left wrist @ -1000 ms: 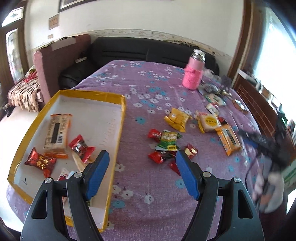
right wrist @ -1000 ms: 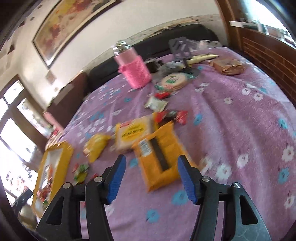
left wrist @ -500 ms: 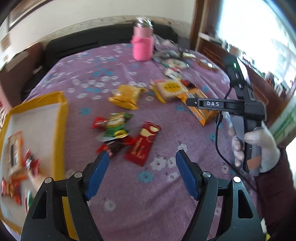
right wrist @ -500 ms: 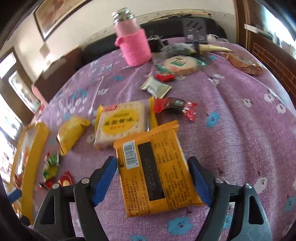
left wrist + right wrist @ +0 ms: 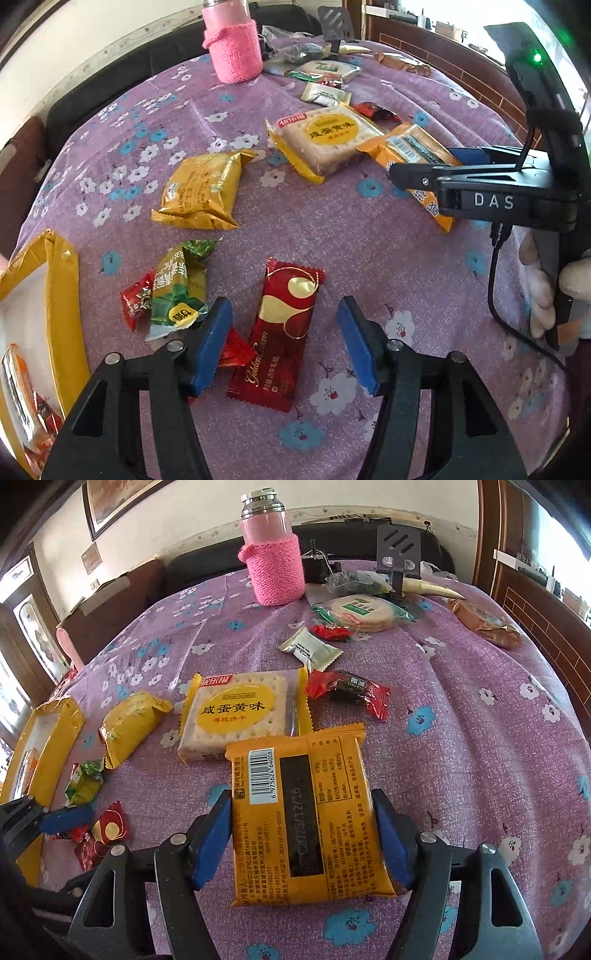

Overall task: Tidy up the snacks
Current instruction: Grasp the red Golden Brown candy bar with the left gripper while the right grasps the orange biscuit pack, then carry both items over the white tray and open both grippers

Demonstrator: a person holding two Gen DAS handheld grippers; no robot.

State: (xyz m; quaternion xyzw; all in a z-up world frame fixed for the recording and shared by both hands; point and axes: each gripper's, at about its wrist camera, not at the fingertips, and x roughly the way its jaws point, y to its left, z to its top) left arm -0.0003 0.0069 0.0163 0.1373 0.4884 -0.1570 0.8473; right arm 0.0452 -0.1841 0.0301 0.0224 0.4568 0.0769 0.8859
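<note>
On the purple flowered cloth lies a dark red Golden Crown packet (image 5: 284, 332). My left gripper (image 5: 284, 343) straddles it with jaws closing, and the pads do not touch it. A small red candy (image 5: 232, 350) lies by the left pad. The orange biscuit packet (image 5: 306, 819) lies barcode side up, flat on the cloth. My right gripper (image 5: 301, 842) is closing on it, with both pads against its side edges. The left wrist view shows the same packet (image 5: 410, 147) and right gripper (image 5: 428, 162). The yellow-rimmed tray (image 5: 62, 295) holds a few snacks at the left.
Around them lie a cracker packet (image 5: 236, 712), a yellow packet (image 5: 129, 727), a green candy (image 5: 177, 291) and red candies. A pink knit-covered bottle (image 5: 275, 568), a phone stand and more wrappers stand at the far side. A gloved hand (image 5: 554, 288) holds the right gripper.
My left gripper swung right from above the tray and came down over the red packet, its jaws narrowing. My right gripper dropped forward until its pads bracket the orange packet.
</note>
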